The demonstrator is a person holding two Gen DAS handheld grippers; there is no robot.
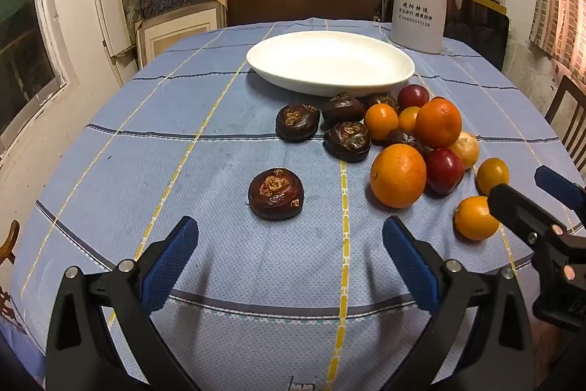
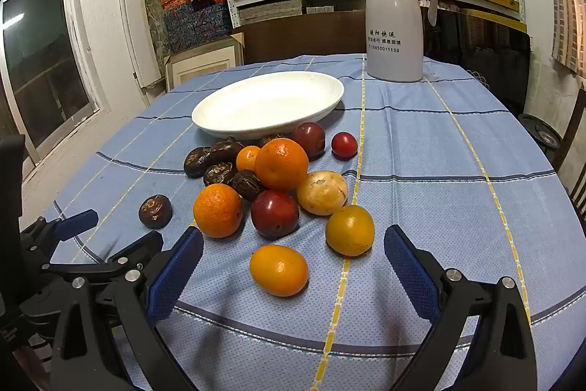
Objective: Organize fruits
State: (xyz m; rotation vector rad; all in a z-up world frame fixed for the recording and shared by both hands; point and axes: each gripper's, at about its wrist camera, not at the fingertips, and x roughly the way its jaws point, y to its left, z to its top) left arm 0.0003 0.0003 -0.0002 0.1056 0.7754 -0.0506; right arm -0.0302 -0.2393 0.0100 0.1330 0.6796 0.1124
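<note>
1. Fruits heaped mid-worktop, ahead of both tongs; one dark fruit lies apart, just beyond left tongs, jaws wide, empty.
2. Oval orange fruit between right tongs, also spread, untouched; long axis runs left-right.
3. Blue checked cloth; white dish, jug behind; shelves of boxes.

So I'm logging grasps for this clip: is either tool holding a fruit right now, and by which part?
Nothing is held. The left tool and right tool both stand wide open above the tablecloth, touching no fruit.
</note>
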